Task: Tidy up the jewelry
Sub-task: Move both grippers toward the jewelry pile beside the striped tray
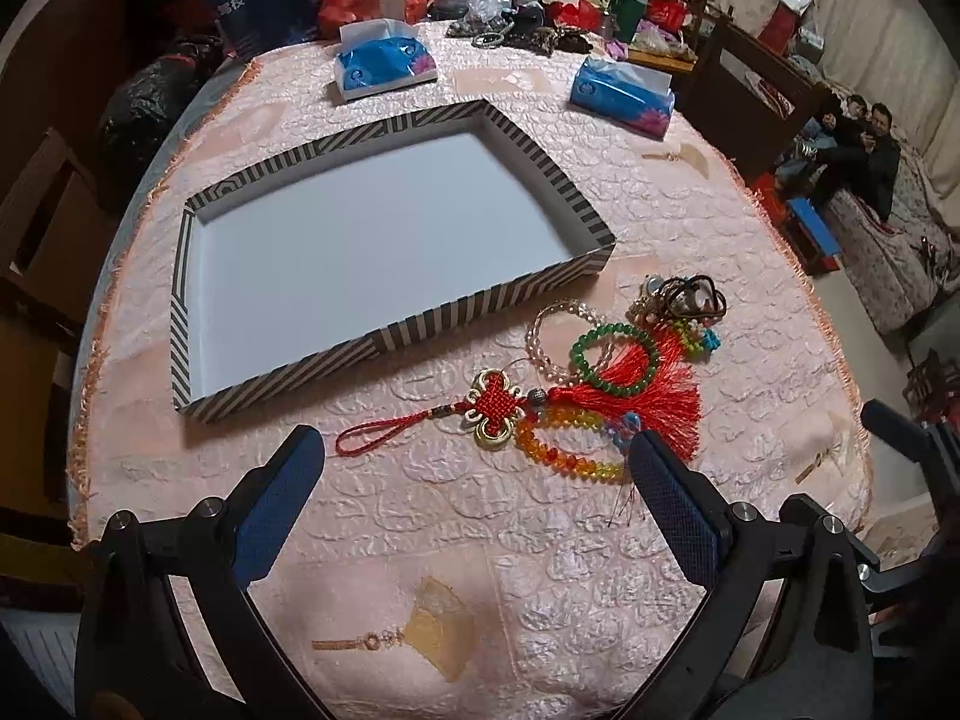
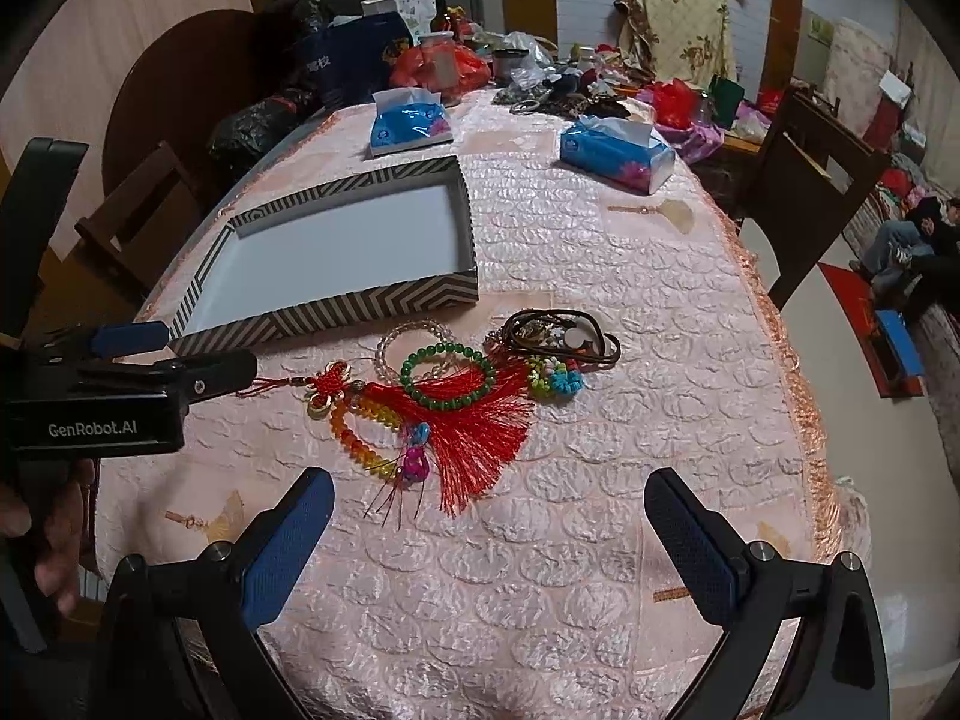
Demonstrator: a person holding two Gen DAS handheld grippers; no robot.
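Note:
A striped box lid (image 1: 480,312) (image 2: 336,306) with a bare white inside lies on the pink tablecloth. To its right is a jewelry pile: a red knot tassel (image 1: 498,405) (image 2: 474,414), a green bead bracelet (image 1: 609,336) (image 2: 447,354), a clear bead bracelet (image 1: 540,330) (image 2: 390,348), an orange-yellow bead bracelet (image 1: 558,450) (image 2: 360,438), and a brown cord necklace (image 1: 684,294) (image 2: 564,330). My left gripper (image 1: 480,456) is open and empty, near the tassel; it also shows in the right wrist view (image 2: 180,348). My right gripper (image 2: 489,498) is open and empty, just short of the pile.
Two blue tissue packs (image 1: 384,60) (image 1: 624,93) lie beyond the lid. Bags and clutter (image 1: 480,6) fill the table's far end. Wooden chairs (image 2: 804,192) stand at both sides. People sit on a sofa (image 1: 858,144) at the right.

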